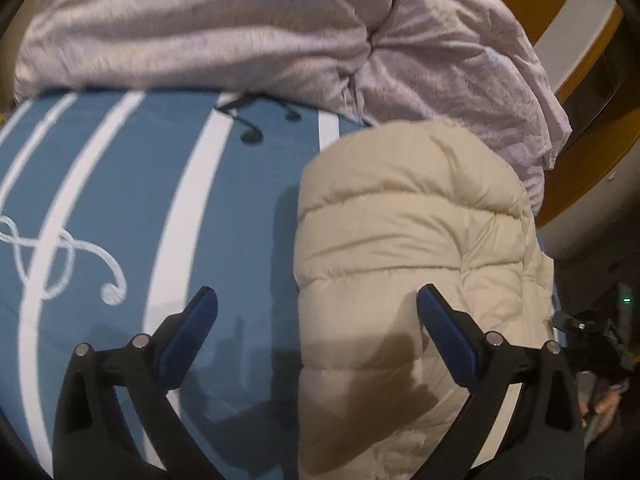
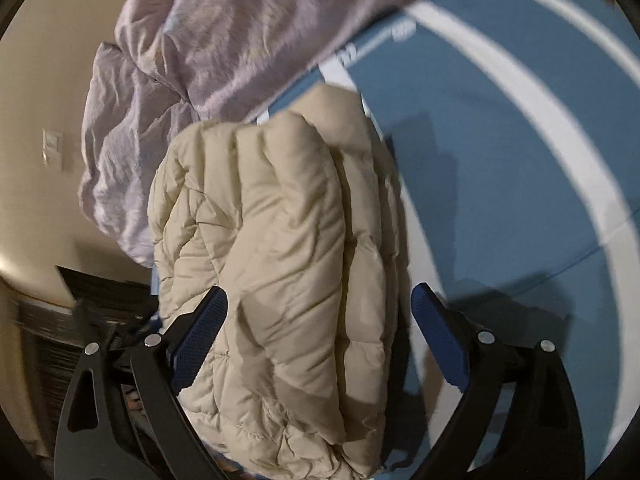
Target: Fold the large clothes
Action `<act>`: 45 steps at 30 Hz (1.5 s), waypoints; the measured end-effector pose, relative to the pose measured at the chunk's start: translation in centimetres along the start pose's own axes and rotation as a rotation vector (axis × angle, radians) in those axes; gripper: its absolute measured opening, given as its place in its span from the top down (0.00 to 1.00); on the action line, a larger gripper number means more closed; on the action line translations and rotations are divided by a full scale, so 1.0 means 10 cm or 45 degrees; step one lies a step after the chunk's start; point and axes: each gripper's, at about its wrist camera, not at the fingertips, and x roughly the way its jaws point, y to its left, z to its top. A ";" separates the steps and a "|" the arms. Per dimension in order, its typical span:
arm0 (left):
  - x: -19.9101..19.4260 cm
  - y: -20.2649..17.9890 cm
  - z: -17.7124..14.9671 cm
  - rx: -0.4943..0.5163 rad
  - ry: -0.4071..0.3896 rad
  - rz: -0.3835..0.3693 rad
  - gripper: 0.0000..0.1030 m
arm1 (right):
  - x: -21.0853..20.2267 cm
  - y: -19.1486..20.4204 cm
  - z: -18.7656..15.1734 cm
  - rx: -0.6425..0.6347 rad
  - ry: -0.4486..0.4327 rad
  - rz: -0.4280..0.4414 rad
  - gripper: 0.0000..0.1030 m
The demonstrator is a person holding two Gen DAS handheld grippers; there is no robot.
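A beige quilted puffer jacket (image 1: 408, 248) lies folded into a compact bundle on a blue bedsheet with white stripes (image 1: 132, 200). My left gripper (image 1: 316, 304) is open above it, its left finger over the sheet and its right finger over the jacket. In the right wrist view the same jacket (image 2: 280, 248) lies between the fingers of my right gripper (image 2: 320, 304), which is open and hovers over it without holding it. The sheet (image 2: 500, 140) spreads to the right.
A crumpled lilac duvet (image 1: 248, 28) is heaped along the far side of the bed, also in the right wrist view (image 2: 192, 48). The bed edge lies close to the jacket, with a beige wall (image 2: 36, 120) and dark furniture (image 2: 60, 320) beyond.
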 end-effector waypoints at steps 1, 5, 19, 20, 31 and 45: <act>0.03 0.02 0.00 -0.016 0.016 -0.022 0.04 | 0.04 -0.02 0.01 0.019 0.024 0.027 0.08; 0.11 0.07 0.01 -0.062 0.065 -0.087 0.04 | 0.22 -0.05 0.00 0.048 0.113 0.108 0.06; 0.34 0.20 0.00 -0.222 0.179 -0.321 0.03 | 0.54 0.07 0.00 0.032 0.203 0.249 0.08; 0.36 0.19 -0.01 -0.227 0.189 -0.341 0.03 | 0.53 0.06 0.01 0.030 0.204 0.251 0.09; 0.48 0.07 -0.02 -0.260 0.220 -0.426 0.25 | 0.61 0.09 0.06 0.046 0.228 0.334 0.40; -0.08 0.37 0.55 -0.274 -0.039 -0.314 0.55 | 0.98 0.90 0.49 -0.208 0.211 0.424 0.64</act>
